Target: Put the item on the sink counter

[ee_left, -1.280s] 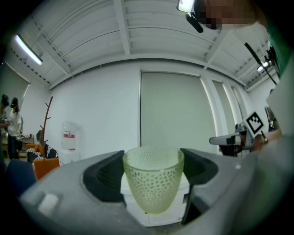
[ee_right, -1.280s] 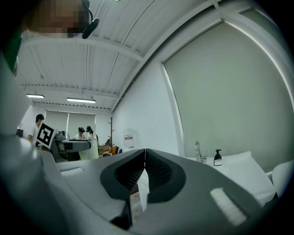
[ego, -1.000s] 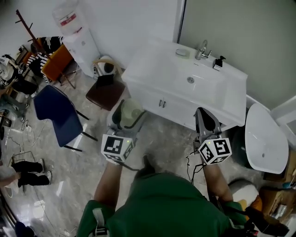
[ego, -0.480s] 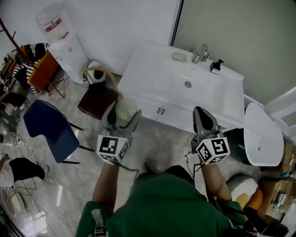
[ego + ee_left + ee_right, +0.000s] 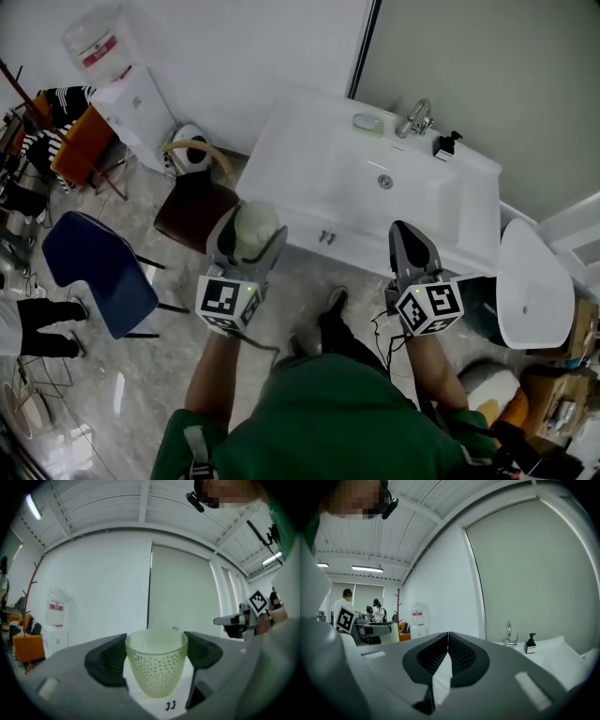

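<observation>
Well, the left tongs (image 5: 247, 228) were clamped on a pale green glass cup (image 5: 156, 660) with little bumps all over it; the cup stood upright between the two dark pads, one pad pressed on each side of it. The cup was up in the air, in front of the white sink table (image 5: 309, 159) and near its front left corner; it was not on the sink table. The right tongs (image 5: 448, 654) were squeezed tight together with nothing in them; they were held in front of the sink table too, near its right end, and pointed toward it.

At the back of the sink table stood a shiny tap (image 5: 415, 118); just to the right of the tap was a small dark soap bottle (image 5: 446, 144), and just to the left of it lay a little pale soap dish (image 5: 367, 122). The bowl of the sink was sunk into the sink table in front of the tap, with a small round drain (image 5: 385, 182) in its middle.

To the left of the sink table stood a brown chair (image 5: 192, 214); further left was a blue chair (image 5: 94, 272), and a white water cooler (image 5: 122, 84) stood by the wall. To the right of the sink table was a white oval thing (image 5: 534, 295); I could not tell what it was. The person wore a green top (image 5: 319, 422), and one dark shoe (image 5: 330, 314) was on the floor in front of the sink table.
</observation>
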Tool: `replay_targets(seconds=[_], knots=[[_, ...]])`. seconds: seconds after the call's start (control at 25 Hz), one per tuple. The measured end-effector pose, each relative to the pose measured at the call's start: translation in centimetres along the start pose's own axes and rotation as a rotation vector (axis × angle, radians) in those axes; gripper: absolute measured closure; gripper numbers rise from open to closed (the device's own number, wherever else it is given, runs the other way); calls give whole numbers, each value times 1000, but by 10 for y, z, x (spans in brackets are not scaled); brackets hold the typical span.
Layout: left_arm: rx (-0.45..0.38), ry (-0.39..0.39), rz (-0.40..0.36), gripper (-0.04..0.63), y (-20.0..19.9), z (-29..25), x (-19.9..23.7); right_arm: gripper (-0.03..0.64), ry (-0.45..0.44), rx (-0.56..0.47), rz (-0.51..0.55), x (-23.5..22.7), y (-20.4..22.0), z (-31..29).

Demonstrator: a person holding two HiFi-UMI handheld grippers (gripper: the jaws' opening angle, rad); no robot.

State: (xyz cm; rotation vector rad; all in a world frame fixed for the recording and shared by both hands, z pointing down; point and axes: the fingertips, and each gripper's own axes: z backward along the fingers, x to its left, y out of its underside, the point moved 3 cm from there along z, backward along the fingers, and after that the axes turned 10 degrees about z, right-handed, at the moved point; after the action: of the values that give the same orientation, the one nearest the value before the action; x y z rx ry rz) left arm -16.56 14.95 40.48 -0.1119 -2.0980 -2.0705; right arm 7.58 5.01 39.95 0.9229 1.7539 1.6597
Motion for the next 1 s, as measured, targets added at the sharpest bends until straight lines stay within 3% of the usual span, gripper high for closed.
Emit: replay_targets(seconds=[0.24,0.52,0.76,1.0], knots=[[1,-44,-30,215,-15,-50,19,614,-59,-13,-21,-32,-3,-61],[-3,-75,-46,215,-28,-142,25,615,-100,-19,-41,-105,-6,-126],[3,-79,-58,215,-33,-212,22,615,-98,-28,-67,-166,-2,-160],[21,-68,-54,215,-32,-258,27,615,-83,-7,-92,-198,8,-173]])
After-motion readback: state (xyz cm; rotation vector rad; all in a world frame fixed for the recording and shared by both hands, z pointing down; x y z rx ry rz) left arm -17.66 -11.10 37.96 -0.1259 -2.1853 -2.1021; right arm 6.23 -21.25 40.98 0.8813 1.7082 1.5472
